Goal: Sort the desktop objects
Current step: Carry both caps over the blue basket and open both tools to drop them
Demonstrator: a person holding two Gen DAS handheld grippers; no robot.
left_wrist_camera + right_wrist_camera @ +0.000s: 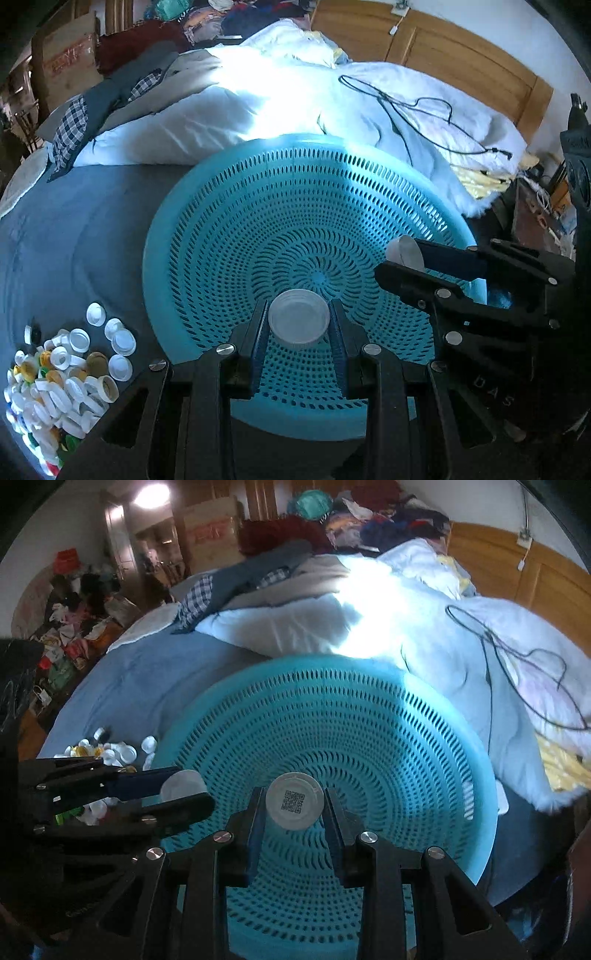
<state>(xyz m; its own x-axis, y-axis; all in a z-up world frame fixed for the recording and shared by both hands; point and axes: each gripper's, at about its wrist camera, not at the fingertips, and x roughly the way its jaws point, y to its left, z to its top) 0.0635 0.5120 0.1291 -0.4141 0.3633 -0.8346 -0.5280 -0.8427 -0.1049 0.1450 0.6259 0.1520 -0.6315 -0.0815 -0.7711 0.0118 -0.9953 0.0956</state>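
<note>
left gripper (298, 325) clamps a white round plastic cap (299, 318) | right gripper (294, 806) clamps a QR-printed white cap (293, 800) | both poised above the empty teal perforated plastic basket (258, 206) — bowl straight below, neither nearer

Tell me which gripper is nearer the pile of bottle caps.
Left. The left gripper hangs over the basket's side nearest the pile of bottle caps; the right gripper is farther across.

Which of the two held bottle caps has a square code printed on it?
The cap in the right hand-held gripper; the left hand-held gripper holds a plain cap.
</note>
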